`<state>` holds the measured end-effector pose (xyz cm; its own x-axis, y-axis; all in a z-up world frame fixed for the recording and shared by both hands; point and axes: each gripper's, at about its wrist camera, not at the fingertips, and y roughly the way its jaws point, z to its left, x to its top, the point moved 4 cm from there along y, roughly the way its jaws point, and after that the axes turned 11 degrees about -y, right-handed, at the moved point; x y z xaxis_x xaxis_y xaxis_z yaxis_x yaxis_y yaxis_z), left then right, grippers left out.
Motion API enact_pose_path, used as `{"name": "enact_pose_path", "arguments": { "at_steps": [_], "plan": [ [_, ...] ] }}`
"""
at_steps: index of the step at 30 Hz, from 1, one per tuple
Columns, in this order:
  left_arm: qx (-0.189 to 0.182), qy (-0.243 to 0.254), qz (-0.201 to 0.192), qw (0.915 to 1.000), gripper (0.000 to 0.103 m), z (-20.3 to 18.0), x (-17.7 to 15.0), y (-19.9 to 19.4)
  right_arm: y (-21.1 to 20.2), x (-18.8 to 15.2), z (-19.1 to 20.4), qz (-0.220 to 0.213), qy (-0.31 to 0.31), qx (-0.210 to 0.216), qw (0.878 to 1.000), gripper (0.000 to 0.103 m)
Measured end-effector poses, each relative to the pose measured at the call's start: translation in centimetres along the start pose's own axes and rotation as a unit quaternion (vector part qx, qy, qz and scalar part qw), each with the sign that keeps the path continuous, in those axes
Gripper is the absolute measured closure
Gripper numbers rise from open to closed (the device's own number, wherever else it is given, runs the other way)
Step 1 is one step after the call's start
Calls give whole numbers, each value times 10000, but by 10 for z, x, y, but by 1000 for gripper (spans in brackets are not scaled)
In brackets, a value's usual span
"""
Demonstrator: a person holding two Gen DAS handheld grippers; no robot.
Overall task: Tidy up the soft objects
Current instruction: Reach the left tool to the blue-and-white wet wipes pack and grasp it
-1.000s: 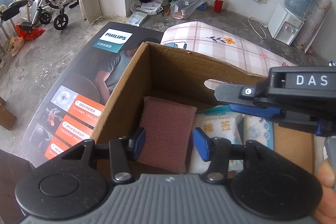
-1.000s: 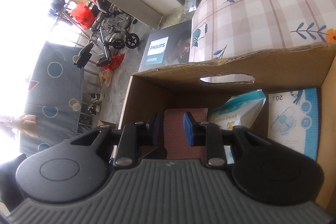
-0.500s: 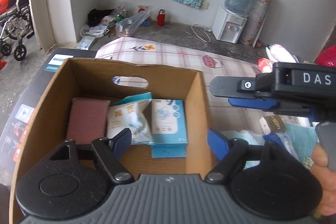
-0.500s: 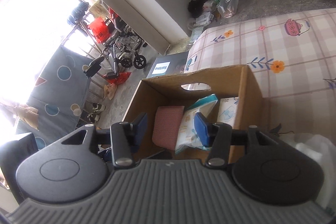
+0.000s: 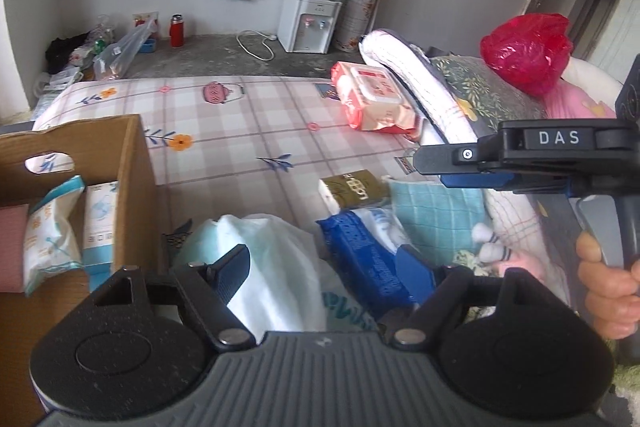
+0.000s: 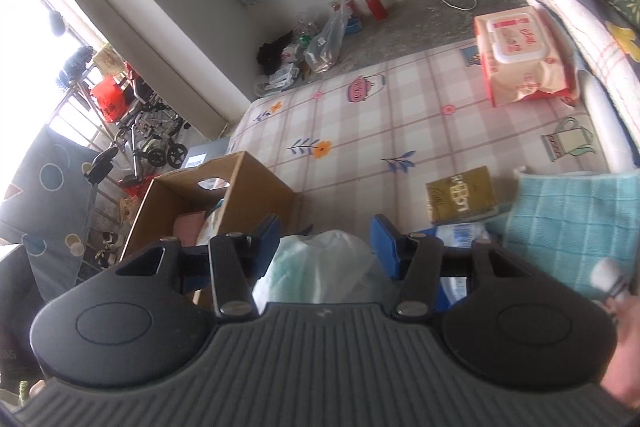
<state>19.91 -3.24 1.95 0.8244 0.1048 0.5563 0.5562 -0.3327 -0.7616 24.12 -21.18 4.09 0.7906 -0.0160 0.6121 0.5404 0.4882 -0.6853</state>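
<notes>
Blue pads on both grippers stand apart with nothing pinched. The left gripper [image 5: 322, 265] is wide open over the bed [image 5: 248, 131], framing a white plastic bag [image 5: 276, 267] and a blue packet [image 5: 360, 255] whose long axis runs away from it toward the upper left. The right gripper [image 6: 324, 241] gapes about half as wide, the same bag [image 6: 320, 267] just below its fingers. The cardboard box [image 5: 132, 163] sits to the left, so the left hand looks nearer to it. Only the right wrist view shows the box's outer side [image 6: 264, 191]; only the left shows the packs standing inside
</notes>
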Motion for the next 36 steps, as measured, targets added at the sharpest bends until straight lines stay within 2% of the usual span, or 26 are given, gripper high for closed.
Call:
{"name": "enact_pose_path", "arguments": {
  "at_steps": [5,8,11,13,15,20,24,28,36],
  "plan": [
    [-172,243,339,9990,33,-39,-10,32,-11,-14,-55,163,468,-175,9986,53],
    [-83,323,643,9974,40,-55,-13,59,0,-22,-75,410,752,-108,9963,53],
    [31,312,957,9949,40,-61,-15,84,24,-28,-86,724,1131,-5,9909,53],
    [149,306,1094,9934,38,-64,-14,99,37,-30,-94,901,1337,35,9869,53],
    [295,319,1246,9913,29,-67,-13,114,48,-32,-103,1004,1541,71,9829,53],
    [842,439,1601,9825,20,-79,-13,153,52,-26,-116,846,1552,35,9843,51],
    [1091,363,1632,9799,14,-82,-15,172,52,-23,-123,742,1505,-32,9858,50],
    [1232,388,1577,9790,14,-81,-16,178,52,-25,-129,685,1493,-57,9864,50],
    [973,141,1496,9839,25,-69,-18,174,56,-35,-133,742,1625,112,9838,49]
  ]
}}
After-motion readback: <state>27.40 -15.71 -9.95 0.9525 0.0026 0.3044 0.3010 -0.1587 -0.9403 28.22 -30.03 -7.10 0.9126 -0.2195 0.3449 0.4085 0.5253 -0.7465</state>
